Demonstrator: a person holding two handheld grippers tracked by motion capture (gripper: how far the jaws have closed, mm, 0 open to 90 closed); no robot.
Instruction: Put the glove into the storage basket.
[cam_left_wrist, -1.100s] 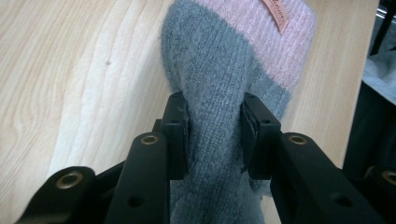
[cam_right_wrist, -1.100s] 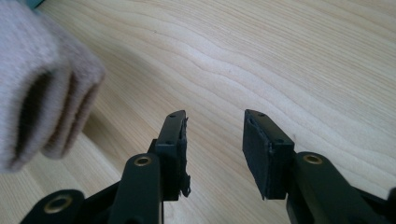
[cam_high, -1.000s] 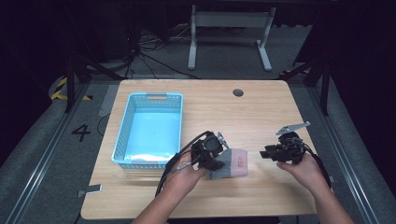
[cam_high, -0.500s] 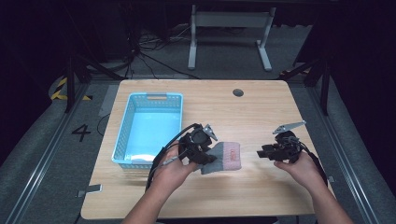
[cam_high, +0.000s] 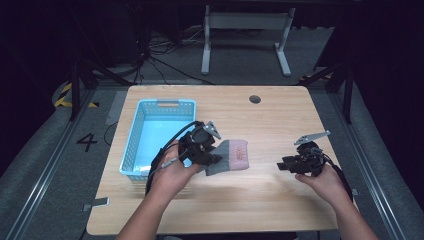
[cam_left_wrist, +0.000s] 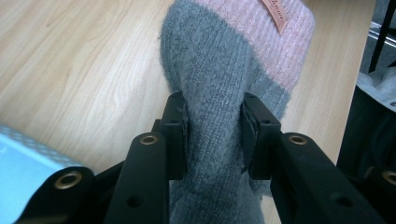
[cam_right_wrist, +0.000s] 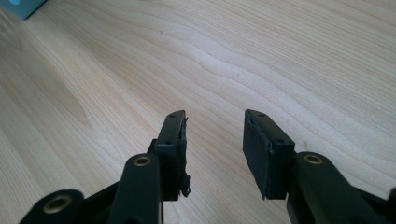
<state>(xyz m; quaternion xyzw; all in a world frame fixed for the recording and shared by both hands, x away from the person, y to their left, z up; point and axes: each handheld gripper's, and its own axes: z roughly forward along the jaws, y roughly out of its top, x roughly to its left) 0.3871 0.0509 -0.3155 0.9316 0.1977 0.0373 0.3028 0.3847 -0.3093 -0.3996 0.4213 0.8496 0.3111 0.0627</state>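
- one wooden worktop (cam_high: 280, 200) carries everything, and most of its surface lies bare.
- one light blue plastic basket (cam_high: 134, 145) stands on the left part of the worktop, its walls perforated and nothing visible inside it; its corner shows at the lower left of the left gripper view.
- one knitted sock (cam_high: 231, 157), grey in the body with a pink band and a small label, hangs just right of the basket, raised off the wood at the held end; whether its pink end touches the worktop i cannot tell.
- left tongs (cam_high: 206, 159) are clamped on the grey part of the sock (cam_left_wrist: 212, 126); the left gripper view has both pads pressed into the wool from either side, the fabric bunched between them.
- right tongs (cam_high: 283, 165) rest low over the right part of the worktop, well apart from the sock, jaws apart with bare wood between them in the right gripper view.
- step in hand, as i judge it: the sock is gripped and being carried toward the basket.
- next move calls for bringing the left tongs across the basket's near wall, high enough that the dangling pink end clears the rim, then parting the jaws over the basket floor; the loose end could catch on the rim.
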